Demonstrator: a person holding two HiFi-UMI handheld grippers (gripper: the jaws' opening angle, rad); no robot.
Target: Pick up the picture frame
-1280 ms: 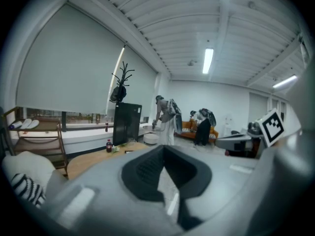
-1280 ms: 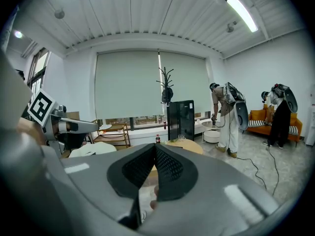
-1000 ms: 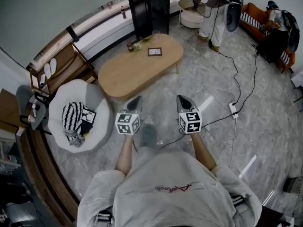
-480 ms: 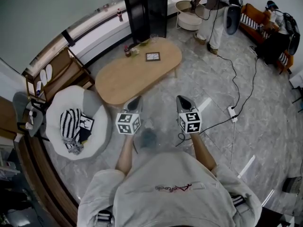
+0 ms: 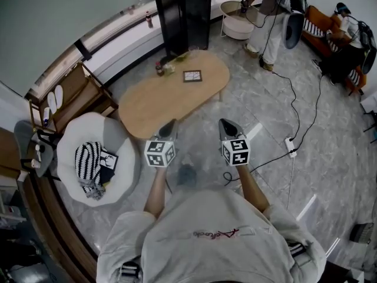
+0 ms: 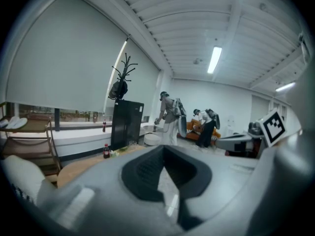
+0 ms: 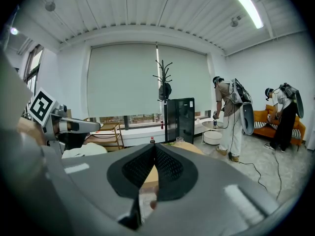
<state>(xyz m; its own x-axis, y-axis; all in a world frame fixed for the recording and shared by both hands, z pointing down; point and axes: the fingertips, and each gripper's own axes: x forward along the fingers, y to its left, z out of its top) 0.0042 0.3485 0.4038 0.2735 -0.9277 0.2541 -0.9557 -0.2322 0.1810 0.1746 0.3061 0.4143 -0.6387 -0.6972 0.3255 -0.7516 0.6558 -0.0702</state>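
The picture frame (image 5: pixel 192 75), small, dark-edged and square, lies flat on the far half of the oval wooden coffee table (image 5: pixel 154 102). My left gripper (image 5: pixel 171 124) and right gripper (image 5: pixel 224 124) are held side by side above the floor, short of the table's near edge, both pointing toward it. Both are shut with nothing between the jaws. In the left gripper view the shut left gripper (image 6: pixel 164 148) hides most of the table (image 6: pixel 74 170). The right gripper (image 7: pixel 153 146) does the same in its own view. Neither gripper view shows the frame.
A cola bottle (image 5: pixel 159 69) and small items stand at the table's far left end. A white beanbag (image 5: pixel 75 139) with striped cloth lies left, a wooden rack (image 5: pixel 79 90) behind it. A black cabinet (image 5: pixel 182 13) stands beyond. A person (image 5: pixel 268 7) works far right; a cable and power strip (image 5: pixel 290 147) cross the floor.
The table and frame have slid slightly lower in the head view, so I have come closer to them. Both grippers keep their place in the view and stay shut.
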